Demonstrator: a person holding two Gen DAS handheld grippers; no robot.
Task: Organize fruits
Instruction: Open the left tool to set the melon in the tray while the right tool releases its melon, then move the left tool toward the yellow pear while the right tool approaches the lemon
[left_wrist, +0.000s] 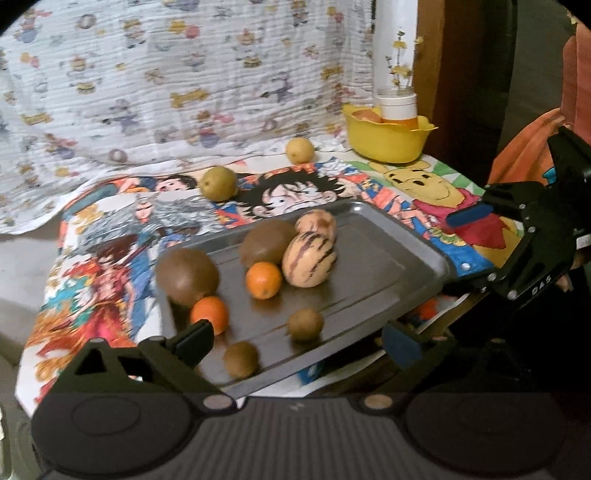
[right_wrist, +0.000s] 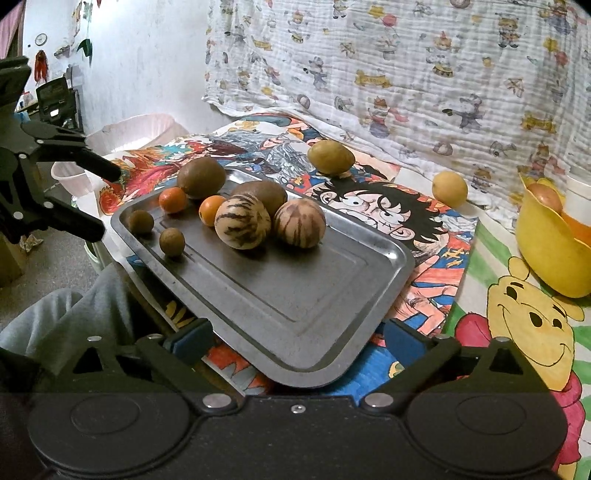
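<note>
tray (right_wrist: 295, 314) on the cloth-covered table (right_wrist: 461, 280) ahead of me | on it, far end: two striped melons (right_wrist: 242, 221) side by side, two large round fruits (right_wrist: 201, 177) behind, two small citrus (right_wrist: 172, 199) between, two small round fruits (right_wrist: 172, 242) nearest the edge | off the tray, behind: two fruits (right_wrist: 331, 157) on the table | bowl (right_wrist: 550, 254) at far right

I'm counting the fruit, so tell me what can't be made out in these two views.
- Yellow bowl contents: left wrist view, rim and white bottle hide them; right wrist view, frame edge cuts the bowl.
- Tray near corner: left wrist view, hidden by the camera mount.
- Small brown fruits' kind: too small.
</note>
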